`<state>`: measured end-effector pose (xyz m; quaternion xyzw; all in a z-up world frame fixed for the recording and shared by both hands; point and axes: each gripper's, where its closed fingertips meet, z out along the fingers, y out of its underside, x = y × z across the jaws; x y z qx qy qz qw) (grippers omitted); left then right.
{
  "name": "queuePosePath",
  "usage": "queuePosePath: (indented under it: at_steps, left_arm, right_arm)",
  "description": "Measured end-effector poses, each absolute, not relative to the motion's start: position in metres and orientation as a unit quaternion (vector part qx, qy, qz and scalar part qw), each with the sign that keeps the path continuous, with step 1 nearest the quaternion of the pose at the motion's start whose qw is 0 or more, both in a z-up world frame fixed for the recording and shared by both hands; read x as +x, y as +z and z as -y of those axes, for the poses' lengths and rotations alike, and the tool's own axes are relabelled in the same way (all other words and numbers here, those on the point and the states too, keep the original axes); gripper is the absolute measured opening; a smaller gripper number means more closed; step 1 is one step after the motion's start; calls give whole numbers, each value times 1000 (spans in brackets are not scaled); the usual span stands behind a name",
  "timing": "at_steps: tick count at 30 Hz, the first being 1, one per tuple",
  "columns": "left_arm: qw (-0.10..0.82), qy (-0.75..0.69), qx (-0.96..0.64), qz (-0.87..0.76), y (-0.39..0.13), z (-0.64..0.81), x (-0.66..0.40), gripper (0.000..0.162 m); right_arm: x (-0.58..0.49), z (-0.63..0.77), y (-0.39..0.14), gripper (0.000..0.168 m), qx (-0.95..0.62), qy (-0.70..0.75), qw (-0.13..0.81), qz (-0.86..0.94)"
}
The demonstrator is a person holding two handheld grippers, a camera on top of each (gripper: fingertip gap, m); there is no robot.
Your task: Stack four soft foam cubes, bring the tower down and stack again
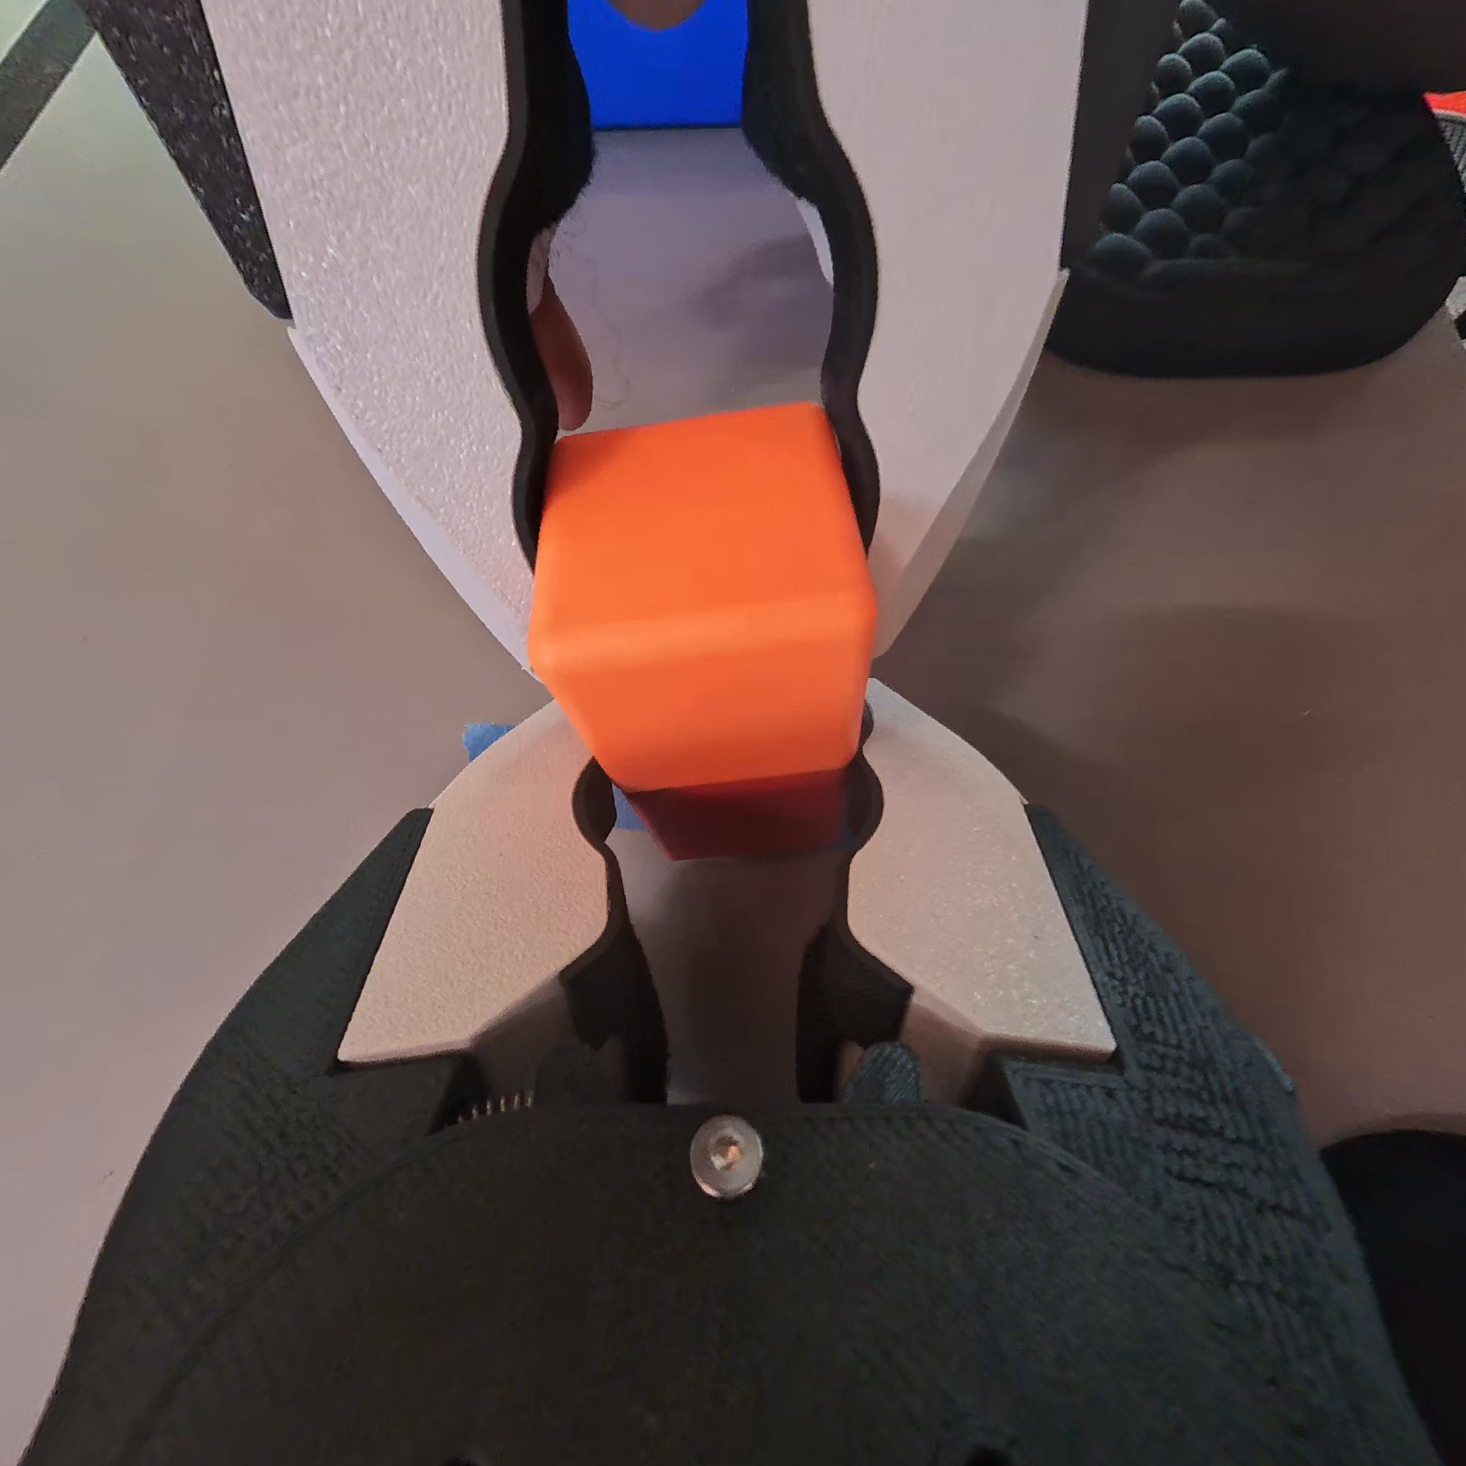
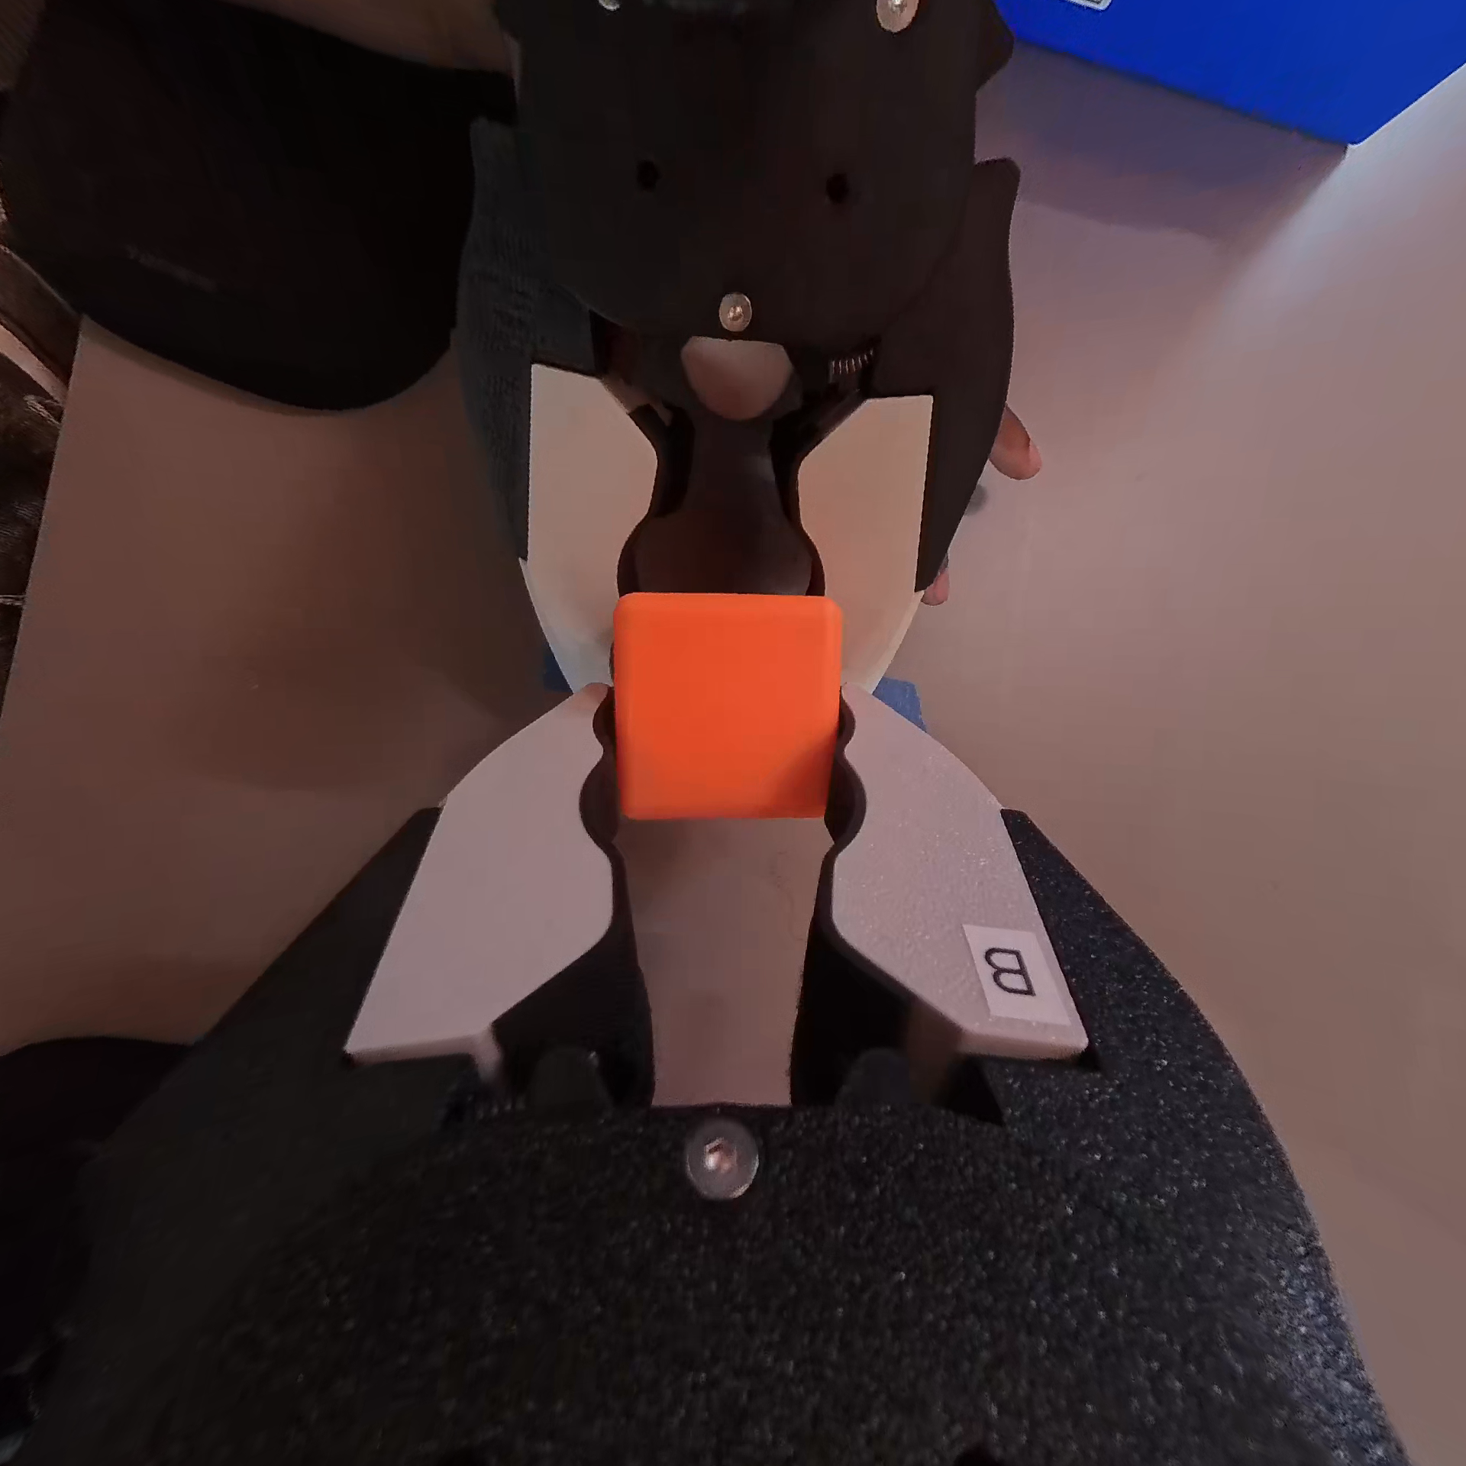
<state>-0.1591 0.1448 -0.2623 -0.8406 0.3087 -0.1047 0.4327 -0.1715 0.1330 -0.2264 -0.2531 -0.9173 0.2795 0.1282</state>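
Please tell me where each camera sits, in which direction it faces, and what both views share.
Left wrist view: sits on the left hand-held gripper, looks forward and down at the tan table; its own fingers flank a dark red foam cube.
Right wrist view: sits on the right hand-held gripper, faces the opposite way; its own fingers clamp the orange foam cube.
Shared: both hand-held grippers, the orange cube, the table.

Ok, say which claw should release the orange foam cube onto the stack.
Right: the right claw grips the orange foam cube, already atop the dark red foam cube; the left claw only flanks that lower cube.
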Motion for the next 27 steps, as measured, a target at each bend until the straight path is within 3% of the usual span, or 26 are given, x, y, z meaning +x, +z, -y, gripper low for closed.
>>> queuePosePath:
  at_steps: [27]
  left_arm:
    - [405,-81,-853,-319,-274,-141,-165,58]
  right_arm:
    - [-168,-167,-209,49,-298,285,161,897]
